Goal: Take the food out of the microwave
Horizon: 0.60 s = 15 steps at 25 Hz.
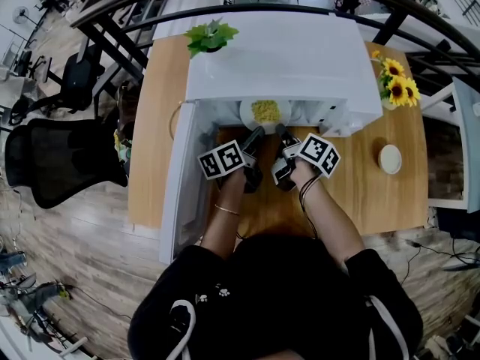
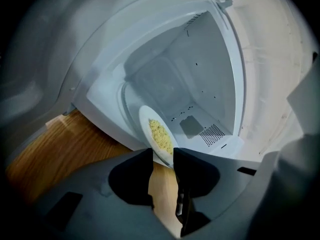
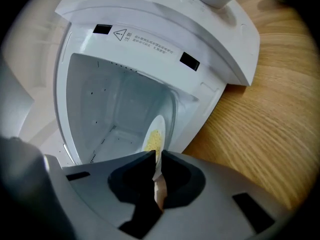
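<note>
**Gripping the plate at the microwave's mouth**

From the head view I see the left gripper (image 1: pixel 253 136) and the right gripper (image 1: pixel 282 132) side by side at the open microwave (image 1: pixel 285 58), its door (image 1: pixel 182 186) swung left, but not how their tips stand. Only the gripper views settle that. My left jaws are clamped on the near rim of the plate (image 2: pixel 149 128), and my right jaws pinch that same rim, almost together. The yellow food (image 2: pixel 161 136) lies on the plate, just inside the cavity.
</note>
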Tool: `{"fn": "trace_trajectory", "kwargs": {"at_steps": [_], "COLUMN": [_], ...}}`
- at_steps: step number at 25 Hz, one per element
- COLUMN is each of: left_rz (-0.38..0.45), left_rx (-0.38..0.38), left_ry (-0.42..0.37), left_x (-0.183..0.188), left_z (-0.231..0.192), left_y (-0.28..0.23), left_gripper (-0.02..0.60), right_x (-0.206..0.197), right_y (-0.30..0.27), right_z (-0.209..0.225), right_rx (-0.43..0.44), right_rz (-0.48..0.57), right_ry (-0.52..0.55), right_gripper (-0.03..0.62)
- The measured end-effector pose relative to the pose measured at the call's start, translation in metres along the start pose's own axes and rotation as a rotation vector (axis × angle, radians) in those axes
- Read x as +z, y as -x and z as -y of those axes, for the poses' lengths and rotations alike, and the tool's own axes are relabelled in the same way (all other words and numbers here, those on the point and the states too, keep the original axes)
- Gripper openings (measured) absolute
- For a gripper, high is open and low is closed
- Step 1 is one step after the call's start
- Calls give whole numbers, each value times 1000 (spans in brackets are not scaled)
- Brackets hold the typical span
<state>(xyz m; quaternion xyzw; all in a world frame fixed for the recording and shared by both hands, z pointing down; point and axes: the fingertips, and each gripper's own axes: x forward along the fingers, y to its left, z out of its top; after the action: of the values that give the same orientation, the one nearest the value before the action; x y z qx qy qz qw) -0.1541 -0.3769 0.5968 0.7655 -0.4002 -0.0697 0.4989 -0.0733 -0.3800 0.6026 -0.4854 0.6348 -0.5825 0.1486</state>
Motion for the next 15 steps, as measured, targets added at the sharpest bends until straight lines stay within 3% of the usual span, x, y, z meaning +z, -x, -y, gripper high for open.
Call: {"fn": "trace_trajectory", "kwargs": {"at_steps": [6,15], "left_rz": [29,67], "left_rx": [-22,-72], "left_ry": [49,28], "left_x": [-4,-11], "left_z": [3,23], "left_y": [6,18], "left_gripper": [89,83], "right_x": [-2,-5], "right_y": [8,28], "right_z": [0,-4], "right_rx": [31,79], "right_rz": [4,9], "right_ry": [-70,-129], "right_gripper": [28,28]}}
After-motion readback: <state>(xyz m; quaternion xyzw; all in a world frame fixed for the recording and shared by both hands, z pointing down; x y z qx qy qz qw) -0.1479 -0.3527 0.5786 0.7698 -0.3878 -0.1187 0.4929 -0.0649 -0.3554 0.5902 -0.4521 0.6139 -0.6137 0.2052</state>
